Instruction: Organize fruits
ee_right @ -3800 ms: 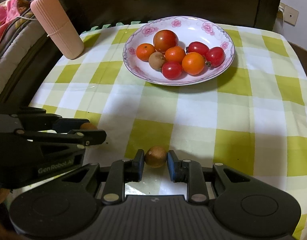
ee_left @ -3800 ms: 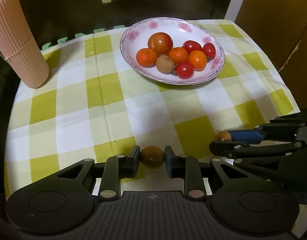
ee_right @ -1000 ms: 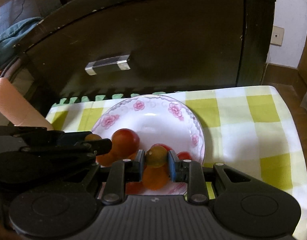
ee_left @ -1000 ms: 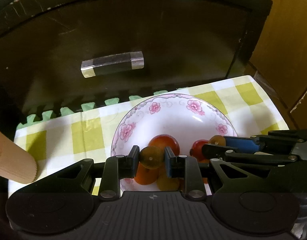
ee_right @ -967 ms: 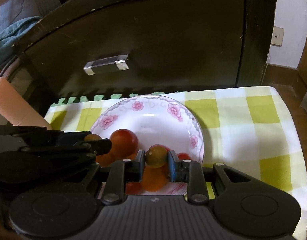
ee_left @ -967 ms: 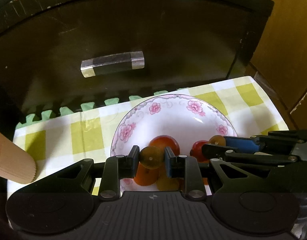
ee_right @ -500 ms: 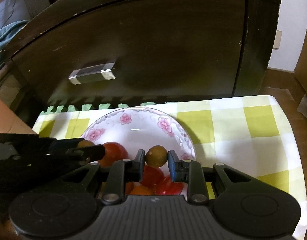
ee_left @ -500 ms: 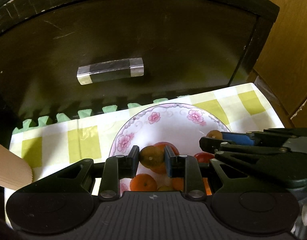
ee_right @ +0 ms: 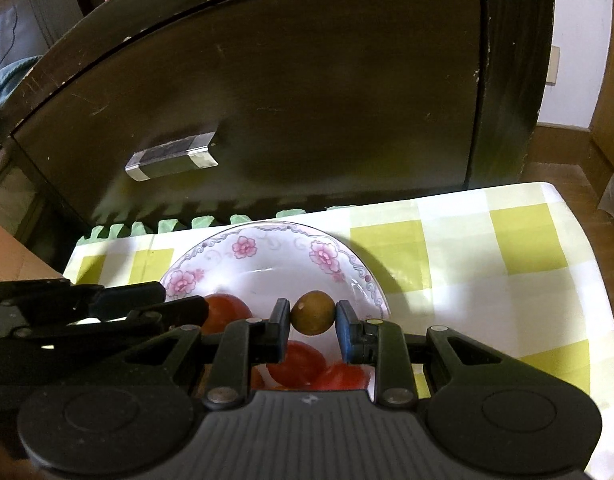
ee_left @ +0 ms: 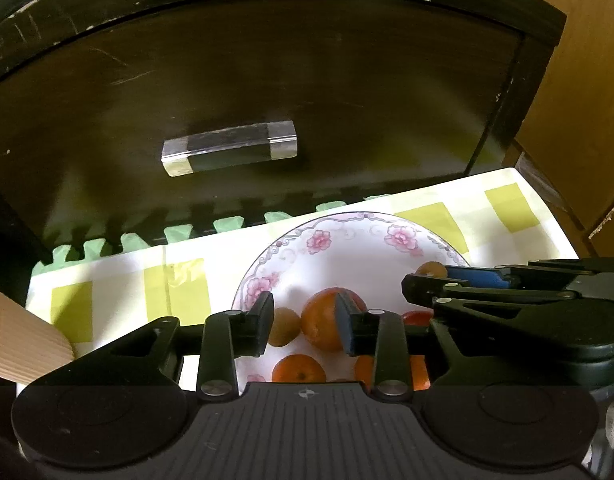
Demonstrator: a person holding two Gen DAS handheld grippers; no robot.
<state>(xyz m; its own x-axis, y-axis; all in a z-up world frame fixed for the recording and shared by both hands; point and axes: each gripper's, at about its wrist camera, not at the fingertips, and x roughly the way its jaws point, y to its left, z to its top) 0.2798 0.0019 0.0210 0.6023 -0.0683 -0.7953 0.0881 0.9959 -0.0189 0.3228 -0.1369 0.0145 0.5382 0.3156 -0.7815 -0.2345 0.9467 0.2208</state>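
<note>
Left wrist view first: we see our left gripper [ee_left: 305,326] over the plate [ee_left: 347,240], which is white with pink flowers on its rim. Its fingers [ee_left: 261,330] have just been opening and now stand apart. A small brown-green fruit [ee_left: 285,326] lies in the plate just inside the left finger, and we cannot tell if it touches that finger. Next to it sits a big orange-red fruit [ee_left: 323,324], partly behind the right finger. A small orange fruit [ee_left: 299,368] lies lower in the plate, close to the gripper body.

From the right side our right gripper [ee_left: 425,280] reaches over the plate too, with a small brown fruit [ee_left: 431,269] at its tip.

Right wrist view shows that gripper [ee_right: 312,318] well. Its fingers [ee_right: 345,336] are pressed tight on the small brown fruit [ee_right: 312,318], one on each side, and it hangs above the plate [ee_right: 267,256]. Red fruits [ee_right: 297,364] lie in the plate under it. The left gripper [ee_right: 159,304] pokes in from the left.

We see the plate sitting on the bench [ee_right: 507,248], which has a yellow and white checked cloth. Behind it stands a dark cabinet [ee_right: 307,100] with a shiny handle [ee_right: 171,162]. A ribbed pink cup [ee_left: 19,344] shows at the left edge.
</note>
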